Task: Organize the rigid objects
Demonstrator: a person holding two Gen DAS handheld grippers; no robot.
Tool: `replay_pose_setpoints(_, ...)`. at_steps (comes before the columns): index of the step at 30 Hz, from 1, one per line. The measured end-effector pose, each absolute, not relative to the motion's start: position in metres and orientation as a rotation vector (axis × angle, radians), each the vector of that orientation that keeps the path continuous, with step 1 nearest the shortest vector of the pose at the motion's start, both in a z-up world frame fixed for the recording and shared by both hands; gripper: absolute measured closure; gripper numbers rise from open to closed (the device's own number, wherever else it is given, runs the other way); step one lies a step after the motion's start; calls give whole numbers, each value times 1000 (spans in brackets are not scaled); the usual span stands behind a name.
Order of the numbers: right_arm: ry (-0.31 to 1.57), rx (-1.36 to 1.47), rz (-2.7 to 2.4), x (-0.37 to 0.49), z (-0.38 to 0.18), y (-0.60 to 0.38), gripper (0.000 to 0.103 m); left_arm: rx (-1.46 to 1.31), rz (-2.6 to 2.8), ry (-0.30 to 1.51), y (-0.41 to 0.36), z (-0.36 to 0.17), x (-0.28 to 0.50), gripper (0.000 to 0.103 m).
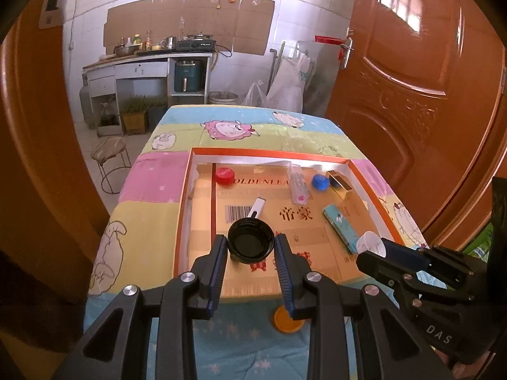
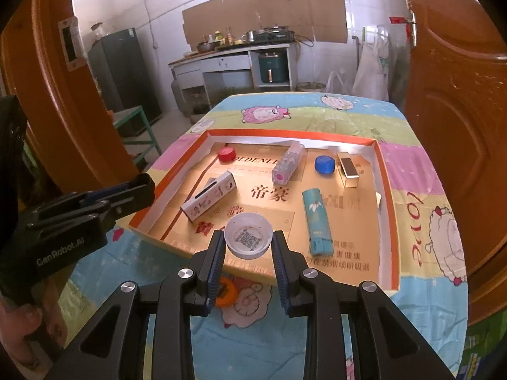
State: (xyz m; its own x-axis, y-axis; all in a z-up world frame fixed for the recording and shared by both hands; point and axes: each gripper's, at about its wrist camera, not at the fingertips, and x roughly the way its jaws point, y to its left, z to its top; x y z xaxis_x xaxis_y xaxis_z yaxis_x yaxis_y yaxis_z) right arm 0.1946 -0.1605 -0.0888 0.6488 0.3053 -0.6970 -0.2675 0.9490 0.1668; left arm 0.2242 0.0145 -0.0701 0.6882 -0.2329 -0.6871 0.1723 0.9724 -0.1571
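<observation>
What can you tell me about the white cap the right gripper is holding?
The white cap is a round, shallow, plastic-looking bottle cap, held open side up between the fingers of the right gripper, which press its left and right sides. A dark QR-like print shows on its inner floor. It sits over the near edge of the orange-rimmed box; whether it touches the box floor is unclear.

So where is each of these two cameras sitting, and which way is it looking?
Left wrist view: mounted on the left gripper, looking forward over its fingers, which hold a black cap above the orange-rimmed tray; the right gripper shows at lower right.
Right wrist view: mounted on the right gripper, holding a white cap; the left gripper shows at left.
Both share the tray, red cap, blue cap and kitchen beyond.
</observation>
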Motion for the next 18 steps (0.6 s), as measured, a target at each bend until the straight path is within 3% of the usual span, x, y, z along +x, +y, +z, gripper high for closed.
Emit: replay_pose_setpoints(18, 806, 42, 359, 246, -95, -157, 72, -76, -216, 801, 11, -77, 276, 72)
